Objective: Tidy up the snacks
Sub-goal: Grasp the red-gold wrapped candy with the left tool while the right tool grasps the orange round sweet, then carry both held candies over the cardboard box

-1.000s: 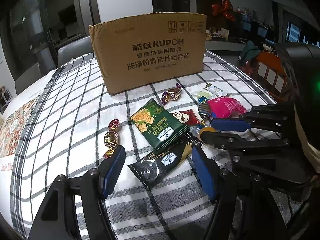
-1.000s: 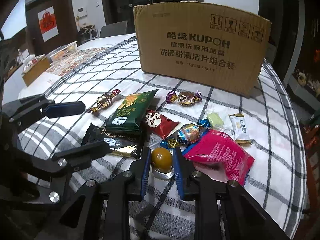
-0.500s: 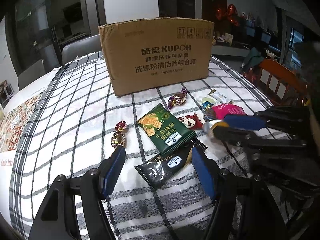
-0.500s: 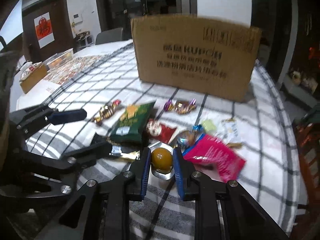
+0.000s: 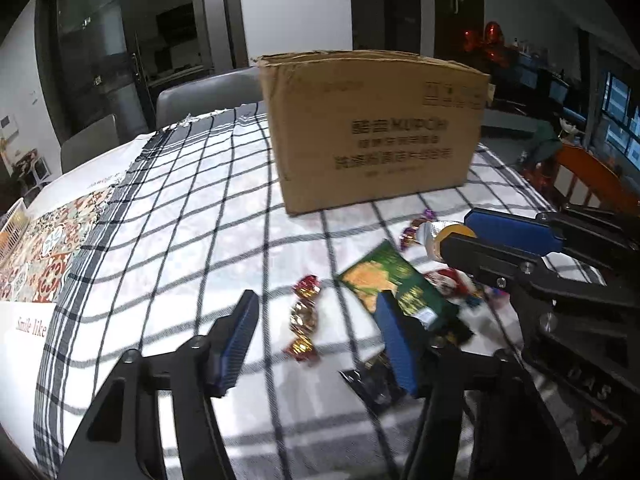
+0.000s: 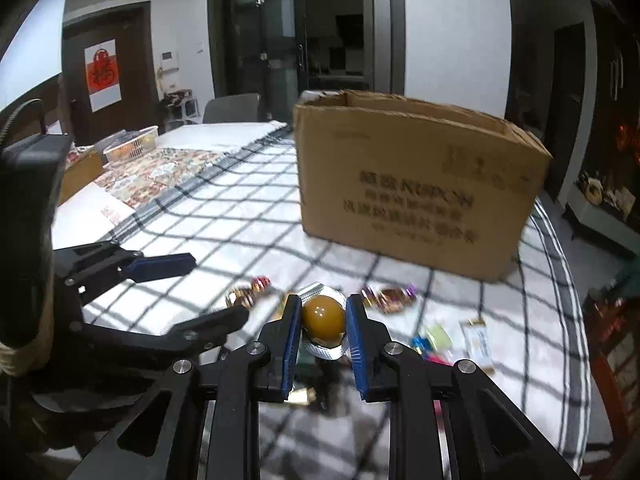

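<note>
Fingers (image 6: 297, 336) of the right gripper (image 6: 323, 334) pinch a jelly cup (image 6: 323, 319) above the checkered tablecloth (image 6: 248, 208).

Matt cardboard box (image 6: 416, 196) (rough edges); woven checked tablecloth (image 5: 192, 216).

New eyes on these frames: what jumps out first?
The big cardboard box standing open-topped at the far side of the checked tablecloth. Next, the amber jelly cup pinched in the right gripper, close in that view. Then the loose snacks in front of the box, with the red-gold candy between the fingers of the closing left gripper, untouched by the pads.
</note>
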The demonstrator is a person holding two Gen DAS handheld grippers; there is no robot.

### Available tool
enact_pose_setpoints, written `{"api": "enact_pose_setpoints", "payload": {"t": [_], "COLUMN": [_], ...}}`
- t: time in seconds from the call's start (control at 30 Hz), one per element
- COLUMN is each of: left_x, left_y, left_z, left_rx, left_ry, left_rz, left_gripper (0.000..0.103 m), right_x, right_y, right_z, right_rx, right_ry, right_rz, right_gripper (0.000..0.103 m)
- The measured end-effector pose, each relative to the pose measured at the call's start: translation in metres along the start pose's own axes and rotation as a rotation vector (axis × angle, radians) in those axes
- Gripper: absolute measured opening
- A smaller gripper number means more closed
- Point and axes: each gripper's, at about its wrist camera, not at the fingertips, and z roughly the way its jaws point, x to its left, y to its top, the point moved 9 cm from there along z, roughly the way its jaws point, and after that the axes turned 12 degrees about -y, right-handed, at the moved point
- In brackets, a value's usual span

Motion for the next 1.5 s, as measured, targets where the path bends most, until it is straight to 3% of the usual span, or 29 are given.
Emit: {"api": "enact_pose_setpoints", "payload": {"t": [0.27,0.5,0.63,1.17,1.5], "left_x": [0.016,0.019,0.021,0.008,-0.016], "left_y": [-0.009,-0.019,-0.023,0.000,0.034], "left_z": [0.022,0.038,0.044,-0.009,-0.046], "left_rx": [0.046,0.086,0.103,0.002,-0.073], "left_ry": [-0.017,-0.035,-0.040,-0.049,-0.057], "left_rz": [-0.040,-0.065,-0.083,-0.124,-0.070], "left_gripper": [0.034,0.031,0.020,0.020,0.020], "right_x": [0.014,0.017,0.017,0.006,-0.015], "right_y": [0.002,-0.003,-0.005,0.005,0.027], "right_z": [0.024,0.035,0.037,0.006,-0.031], "right_rx": [0.014,0.036,0.044,-0.001,-0.066], "right_ry": [0.019,0.017,0.013,-0.007,-0.030], "right_rz": [-0.001,-0.008,-0.008,0.033,0.101], "right_gripper": [0.024,0.024,0.024,0.024,0.024]}}
